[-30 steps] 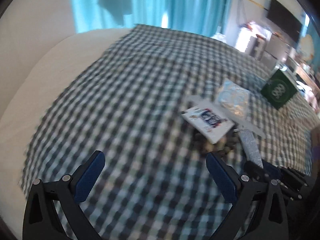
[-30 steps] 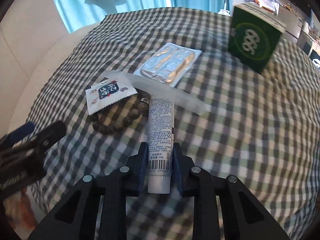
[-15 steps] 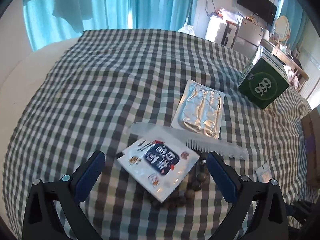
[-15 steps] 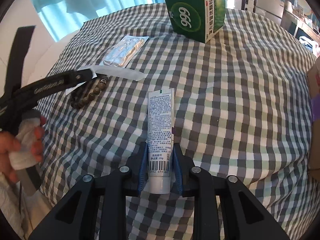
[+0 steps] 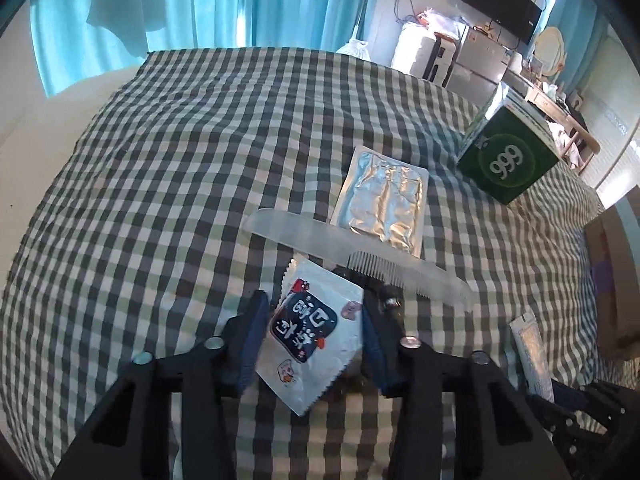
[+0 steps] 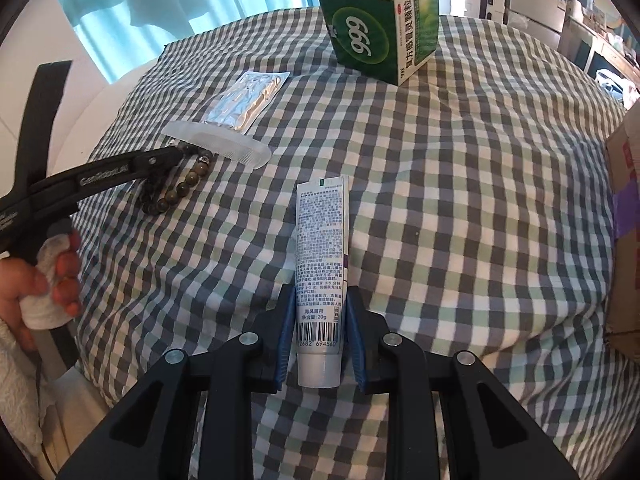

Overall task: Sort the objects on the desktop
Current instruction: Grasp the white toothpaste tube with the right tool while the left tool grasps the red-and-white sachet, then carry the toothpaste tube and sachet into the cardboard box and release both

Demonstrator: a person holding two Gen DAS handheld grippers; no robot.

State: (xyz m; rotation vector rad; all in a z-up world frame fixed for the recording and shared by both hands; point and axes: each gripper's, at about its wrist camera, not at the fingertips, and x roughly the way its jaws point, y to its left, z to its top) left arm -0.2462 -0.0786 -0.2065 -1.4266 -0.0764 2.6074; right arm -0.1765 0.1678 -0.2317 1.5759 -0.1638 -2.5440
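Sachet [image 5: 312, 330] is lying on the checked cloth [image 5: 160, 200], atop the beads, between your left gripper's [image 5: 314, 336] closing fingers (contact unclear). Your right gripper [image 6: 320, 344] is clamping the tube [image 6: 322, 264], presumably for sorting.

In the left wrist view the bead bracelet [image 5: 390, 300] is almost wholly covered by the printed sachet [image 5: 314, 330] and the comb [image 5: 360, 254]; only a few beads are seen at 4 o'clock of centre. The cardboard box [image 5: 616, 276] is cut off at 3 o'clock. In the right wrist view the sachet is hidden behind the left gripper [image 6: 156, 168].
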